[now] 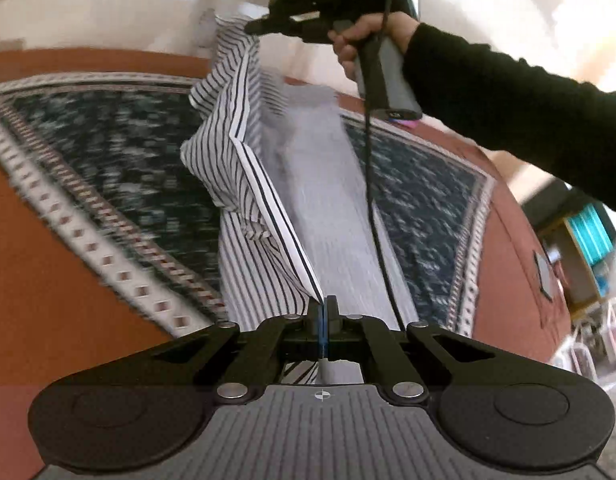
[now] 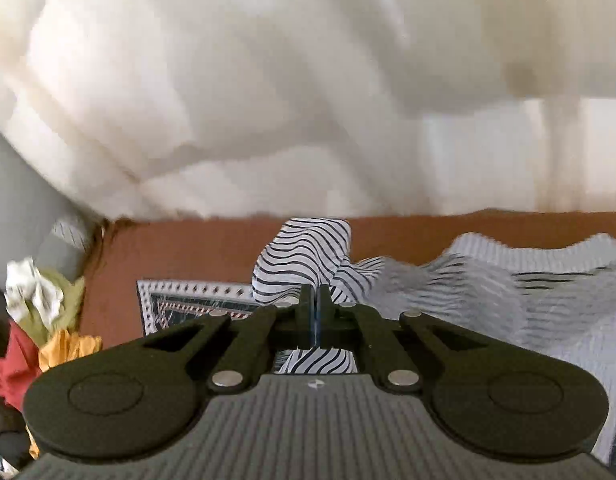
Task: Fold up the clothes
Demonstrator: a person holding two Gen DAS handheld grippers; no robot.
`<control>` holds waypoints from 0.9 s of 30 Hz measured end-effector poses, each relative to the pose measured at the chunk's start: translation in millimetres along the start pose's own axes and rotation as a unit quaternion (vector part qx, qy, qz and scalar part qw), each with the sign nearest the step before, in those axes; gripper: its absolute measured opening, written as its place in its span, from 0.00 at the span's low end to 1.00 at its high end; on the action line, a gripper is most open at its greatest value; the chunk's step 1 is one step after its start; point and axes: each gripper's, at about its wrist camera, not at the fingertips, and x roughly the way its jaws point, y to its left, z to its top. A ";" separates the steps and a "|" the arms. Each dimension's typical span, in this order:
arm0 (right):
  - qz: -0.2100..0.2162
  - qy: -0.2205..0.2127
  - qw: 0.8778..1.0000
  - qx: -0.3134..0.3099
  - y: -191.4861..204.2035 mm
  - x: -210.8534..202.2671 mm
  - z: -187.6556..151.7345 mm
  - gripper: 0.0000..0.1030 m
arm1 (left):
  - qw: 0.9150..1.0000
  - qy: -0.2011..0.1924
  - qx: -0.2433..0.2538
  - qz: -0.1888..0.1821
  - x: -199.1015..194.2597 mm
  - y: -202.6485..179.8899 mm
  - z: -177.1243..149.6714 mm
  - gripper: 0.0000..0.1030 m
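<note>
Striped shirt (image 1: 243, 152) hangs stretched above the orange bedspread (image 1: 47, 300) and its dark patterned cloth (image 1: 119, 168), pinched at both ends. Left gripper (image 1: 323, 304) has its fingers pressed together on the near hem. Farther right, the right gripper (image 1: 253, 28), gripped by a black-sleeved hand (image 1: 364, 36), clamps the far edge, lifted higher.

Black linkage grippers, ribbed grey bodies, silver rivets, blue-lined jaws; black sleeve (image 1: 508, 96), black cable (image 1: 374, 200)
</note>
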 end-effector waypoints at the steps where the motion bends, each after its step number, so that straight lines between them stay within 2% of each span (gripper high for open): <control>1: -0.003 -0.004 1.000 0.006 -10.0 -6.1 -0.7 0.01 | 1.000 0.006 0.005 -0.006 6.0 -6.1 0.5 0.00; 5: -0.028 -0.009 0.999 0.029 -53.1 -25.1 -7.1 0.01 | 0.999 0.037 0.007 -0.015 37.2 -18.4 1.7 0.00; 11: -0.076 0.007 0.995 0.071 -105.2 -22.0 -33.4 0.01 | 0.997 0.078 0.002 -0.006 71.0 -23.9 -1.9 0.01; 12: -0.080 0.011 0.994 0.075 -109.6 -20.1 -37.2 0.01 | 0.996 0.084 0.001 -0.004 76.3 -24.7 -2.5 0.05; 13: -0.085 0.014 0.993 0.079 -113.9 -18.2 -40.9 0.01 | 0.996 0.091 0.001 -0.002 81.6 -25.5 -3.2 0.20; 16: -0.098 0.019 0.991 0.088 -120.2 -15.9 -50.4 0.04 | 0.994 0.107 -0.003 -0.001 94.3 -27.5 -5.4 0.22; 18: -0.112 0.019 0.990 0.083 -123.8 -17.5 -55.4 0.06 | 0.993 0.116 -0.007 -0.004 100.0 -28.4 -7.0 0.27; 20: -0.123 0.017 0.989 0.077 -125.9 -21.8 -58.0 0.09 | 0.992 0.122 -0.008 -0.005 104.0 -29.9 -8.6 0.43; 21: -0.123 0.011 0.990 0.073 -123.9 -29.1 -58.8 0.12 | 0.992 0.125 -0.007 -0.005 105.7 -30.7 -9.3 0.46; 24: -0.117 -0.007 0.991 0.064 -116.7 -53.5 -60.7 0.23 | 0.994 0.107 0.000 0.000 93.5 -32.1 -6.0 0.48; 27: -0.111 -0.025 0.992 0.054 -109.4 -77.9 -62.7 0.25 | 0.999 0.046 -0.002 0.026 57.6 -23.9 5.1 0.53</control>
